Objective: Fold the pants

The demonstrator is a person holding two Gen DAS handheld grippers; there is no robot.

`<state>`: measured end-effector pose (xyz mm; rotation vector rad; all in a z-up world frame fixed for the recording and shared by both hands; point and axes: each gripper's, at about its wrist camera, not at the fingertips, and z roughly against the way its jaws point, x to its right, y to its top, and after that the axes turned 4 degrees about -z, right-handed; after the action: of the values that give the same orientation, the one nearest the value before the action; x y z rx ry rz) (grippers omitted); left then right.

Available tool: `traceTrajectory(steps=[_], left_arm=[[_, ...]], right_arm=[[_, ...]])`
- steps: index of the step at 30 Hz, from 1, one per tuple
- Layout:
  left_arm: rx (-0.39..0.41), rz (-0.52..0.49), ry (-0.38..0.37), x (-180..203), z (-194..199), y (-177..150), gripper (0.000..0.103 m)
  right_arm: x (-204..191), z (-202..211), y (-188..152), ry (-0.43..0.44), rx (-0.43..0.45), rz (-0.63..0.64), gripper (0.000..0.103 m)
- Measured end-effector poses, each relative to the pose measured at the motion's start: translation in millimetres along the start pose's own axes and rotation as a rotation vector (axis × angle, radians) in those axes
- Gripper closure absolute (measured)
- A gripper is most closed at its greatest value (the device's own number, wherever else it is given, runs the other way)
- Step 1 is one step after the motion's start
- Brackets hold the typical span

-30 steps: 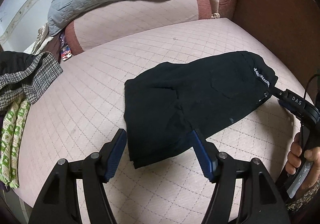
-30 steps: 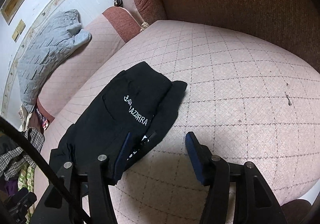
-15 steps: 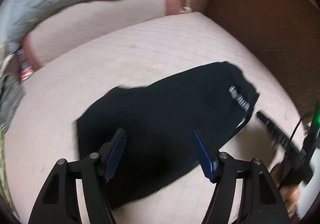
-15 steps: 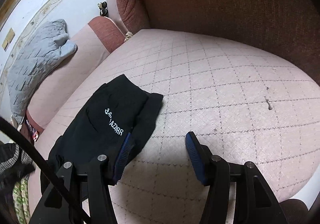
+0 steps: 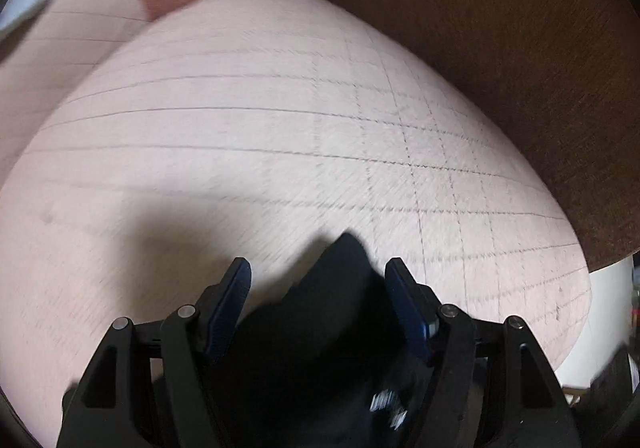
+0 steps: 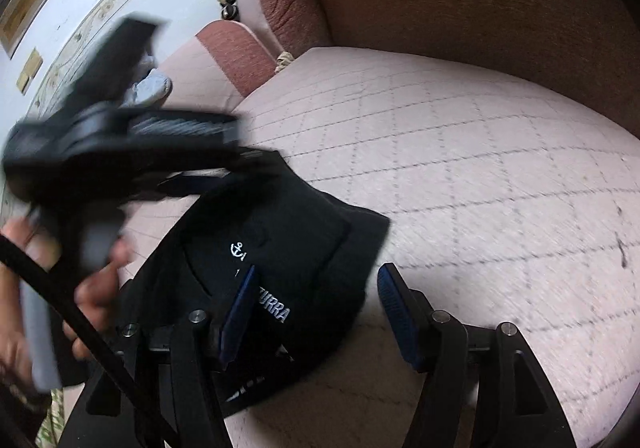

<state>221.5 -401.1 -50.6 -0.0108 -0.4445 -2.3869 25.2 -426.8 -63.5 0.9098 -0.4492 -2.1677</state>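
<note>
The left gripper (image 5: 318,280) points steeply down at the sofa seat, its two blue-padded fingers (image 5: 230,304) standing apart. A corner of the black pants (image 5: 320,312) lies between them, but the pads do not press on the cloth, so the jaws are released and hold nothing. This view is smeared by motion blur, and the lower part of the garment is too dark to read beyond a scrap of white lettering.

The right gripper (image 6: 314,306) is tilted down toward the same garment and its jaws are opening. One blue finger (image 6: 240,308) sits over the black pants (image 6: 280,240), across the white lettering below a small anchor mark; the other finger is over bare cushion just beside the cloth edge. Neither pad pinches the fabric.

In the right view the pants lie folded into a compact dark bundle on the pink quilted cushion (image 6: 480,167), near its front left part. The left gripper (image 6: 256,167) appears blurred above the far end of the bundle, carried by a hand (image 6: 92,288).

Behind the seat rises the brown backrest (image 6: 480,7), with a reddish armrest (image 6: 236,51) on the left.
</note>
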Motion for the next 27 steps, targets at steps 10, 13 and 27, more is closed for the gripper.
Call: traceTrajectory(steps=[10,13,27], left_arm=[[0.047,-0.137,0.001,26.8,29.2,-14.6,0.089],[0.100,-0.104,-0.022,18.2,64.2,-29.2,0.089],[0.362,0.368,-0.145,-133.4,183.8,-196.0,0.089]], right_arm=[[6.1,5.0,6.3,0.142,-0.070,-0.097,0.078],[-6.5,20.7,6.8,0.178,-0.049,-0.061,0.079],[-195.8,61.2,-78.8,0.259,-0.103,0.516,0.080]])
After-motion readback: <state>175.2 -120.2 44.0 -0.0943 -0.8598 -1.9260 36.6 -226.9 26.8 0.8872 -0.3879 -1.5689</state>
